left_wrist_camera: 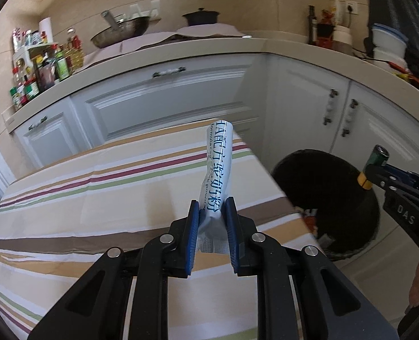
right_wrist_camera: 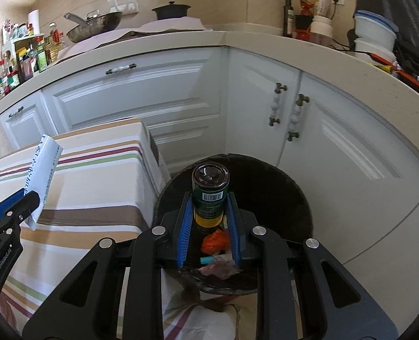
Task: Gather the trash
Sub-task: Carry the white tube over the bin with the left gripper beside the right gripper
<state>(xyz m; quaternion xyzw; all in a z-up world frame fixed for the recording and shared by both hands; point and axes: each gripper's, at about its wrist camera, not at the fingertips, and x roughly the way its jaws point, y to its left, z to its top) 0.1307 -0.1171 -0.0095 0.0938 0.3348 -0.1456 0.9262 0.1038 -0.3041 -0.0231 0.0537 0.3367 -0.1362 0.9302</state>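
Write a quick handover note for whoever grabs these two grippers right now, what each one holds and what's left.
Left gripper: shut on a white milk powder sachet, held above the striped table.
Right gripper: shut on a small dark green bottle, held over the black trash bin.
Done: both items picked up; the bin already holds some scraps.
Left: release the bottle into the bin, then bring the sachet over and drop it too.

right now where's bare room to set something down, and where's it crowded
The striped tablecloth is bare from its far edge by the white cabinets to the near edge. The countertop is bare at its corner. Crowded: the bottle cluster at its left end, the containers at its right. The black bin already holds trash.
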